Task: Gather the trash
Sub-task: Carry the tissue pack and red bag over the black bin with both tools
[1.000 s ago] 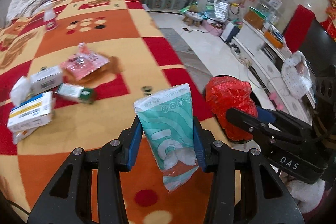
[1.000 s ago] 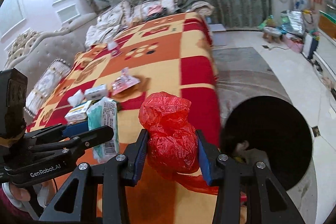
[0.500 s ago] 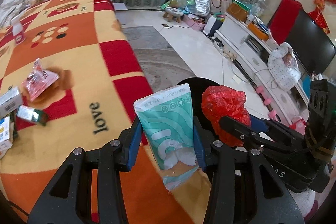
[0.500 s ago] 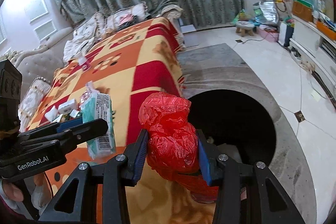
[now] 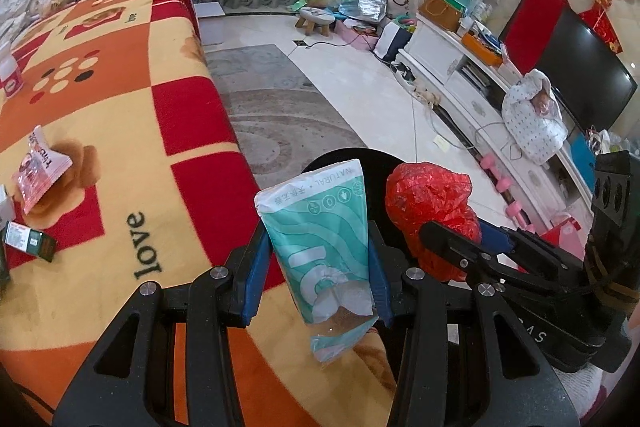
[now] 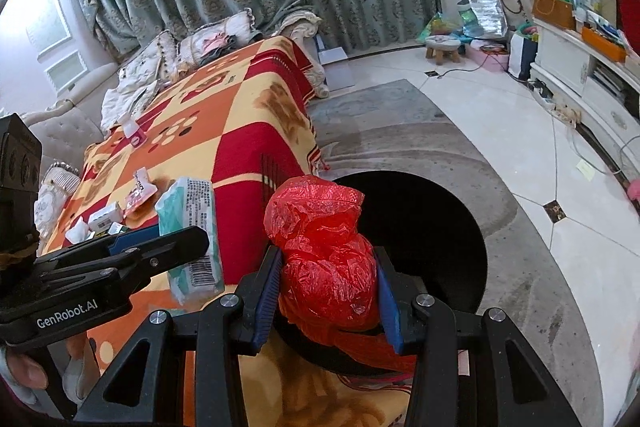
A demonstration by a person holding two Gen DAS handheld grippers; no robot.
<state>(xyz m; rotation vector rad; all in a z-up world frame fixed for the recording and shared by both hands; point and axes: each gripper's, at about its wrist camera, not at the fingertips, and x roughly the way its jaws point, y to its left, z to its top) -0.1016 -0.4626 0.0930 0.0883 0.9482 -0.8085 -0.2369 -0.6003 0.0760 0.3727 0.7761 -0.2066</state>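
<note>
- The left gripper has its blue-padded fingers closed on a teal-and-white soft plastic tissue pack, held upright; its top edge reads "NATURAL" beside small Chinese characters I can't make out, and large white letters lower down are cut off by a torn opening.
- From the right wrist view the same pack shows its back: a block of fine print too small to read, and a barcode near the bottom.
- The right gripper is clamped on a crumpled red plastic bag; the bag's lower part trails down behind the fingers and out of sight.
- The left gripper's body reads "GenRobot.AI" in the right wrist view; the right gripper, seen from the left, shows only partial upside-down letters.
- Both held items hang over a round black bin standing on the grey rug beside the table; its inside is too dark to see into.
- The table wears an orange, red and yellow checked blanket printed with "love".
- Left on it: a pink snack wrapper with lettering I can't read, a small green-and-white box, a white bottle with a pink label cut off at the frame edge, and small white boxes.
</note>
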